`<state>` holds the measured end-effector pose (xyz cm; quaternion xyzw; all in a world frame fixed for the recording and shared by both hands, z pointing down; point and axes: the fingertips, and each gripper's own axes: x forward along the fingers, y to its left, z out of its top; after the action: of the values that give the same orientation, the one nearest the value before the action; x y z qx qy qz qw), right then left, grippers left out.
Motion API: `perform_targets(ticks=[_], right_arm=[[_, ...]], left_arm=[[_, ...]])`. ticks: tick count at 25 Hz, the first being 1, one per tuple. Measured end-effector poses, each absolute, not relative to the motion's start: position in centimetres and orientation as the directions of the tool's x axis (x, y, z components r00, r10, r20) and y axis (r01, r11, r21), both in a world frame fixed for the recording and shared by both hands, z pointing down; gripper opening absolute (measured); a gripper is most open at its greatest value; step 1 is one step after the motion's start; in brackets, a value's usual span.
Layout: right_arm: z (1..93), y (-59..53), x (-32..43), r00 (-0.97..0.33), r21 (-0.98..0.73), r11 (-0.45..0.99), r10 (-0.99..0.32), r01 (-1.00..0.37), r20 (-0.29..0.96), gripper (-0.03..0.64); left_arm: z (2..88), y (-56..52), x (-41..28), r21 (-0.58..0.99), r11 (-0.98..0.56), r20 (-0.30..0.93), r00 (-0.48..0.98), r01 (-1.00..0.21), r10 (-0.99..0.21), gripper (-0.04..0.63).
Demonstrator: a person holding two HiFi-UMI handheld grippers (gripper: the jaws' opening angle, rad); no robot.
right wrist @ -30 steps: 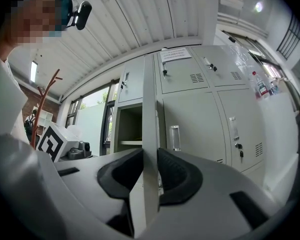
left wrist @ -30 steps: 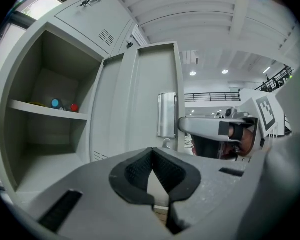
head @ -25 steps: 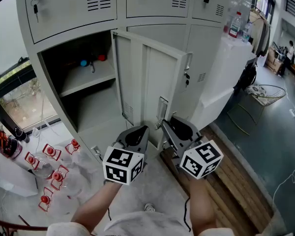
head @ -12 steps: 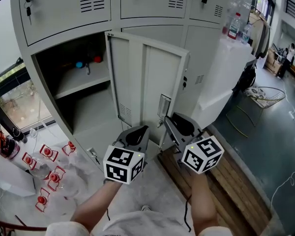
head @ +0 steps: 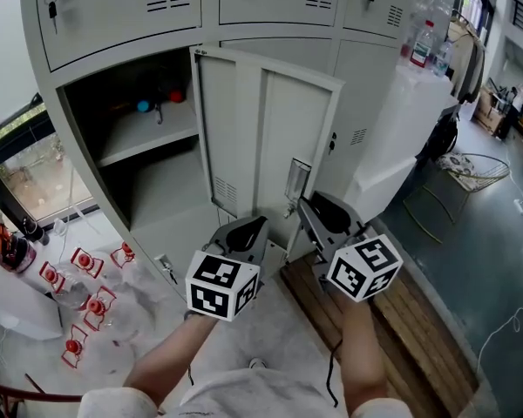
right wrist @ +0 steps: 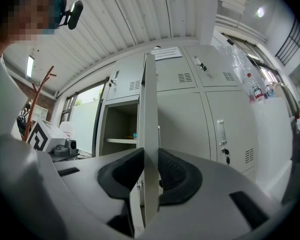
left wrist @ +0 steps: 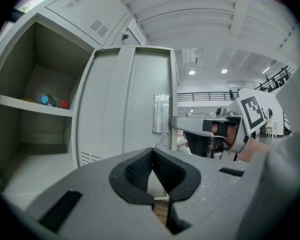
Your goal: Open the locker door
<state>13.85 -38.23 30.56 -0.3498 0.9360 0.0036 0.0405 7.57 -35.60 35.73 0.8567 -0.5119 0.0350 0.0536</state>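
We hold the right gripper (right wrist: pixel 151 176) clamped on the free edge of the locker door (head: pixel 279 138), with a pad pressed on each face. Over the last second the door swings slightly further out. It now stands roughly square to the locker (head: pixel 113 24), hinged at the right edge of the exposed compartment (head: pixel 157 181). We judge the opening nearly complete. The left gripper (left wrist: pixel 152 166) is closed and empty, just beside the right one.

Tiny indistinct red and blue shelf objects (head: pixel 144 106)

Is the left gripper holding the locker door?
No, the left gripper is shut on nothing; only the right gripper clamps the edge of the door.
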Motion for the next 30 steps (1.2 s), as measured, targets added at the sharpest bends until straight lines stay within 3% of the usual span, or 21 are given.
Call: perform_targets(ticks=[25, 30], right_arm=[[30.8, -33.3, 11.6, -0.656, 0.013, 0.656, -0.752, -0.754, -0.069, 0.081], [31.7, -32.2, 9.3, -0.662, -0.004, 0.664, -0.747, -0.748, -0.059, 0.057]], left_arm=[[36.2, -32.1, 4.4, 0.073, -0.467, 0.132, 0.473, -0.881, -0.871, 0.006], [36.4, -31.1, 2.5, 0.067, -0.439, 0.136, 0.444, -0.896, -0.885, 0.006]])
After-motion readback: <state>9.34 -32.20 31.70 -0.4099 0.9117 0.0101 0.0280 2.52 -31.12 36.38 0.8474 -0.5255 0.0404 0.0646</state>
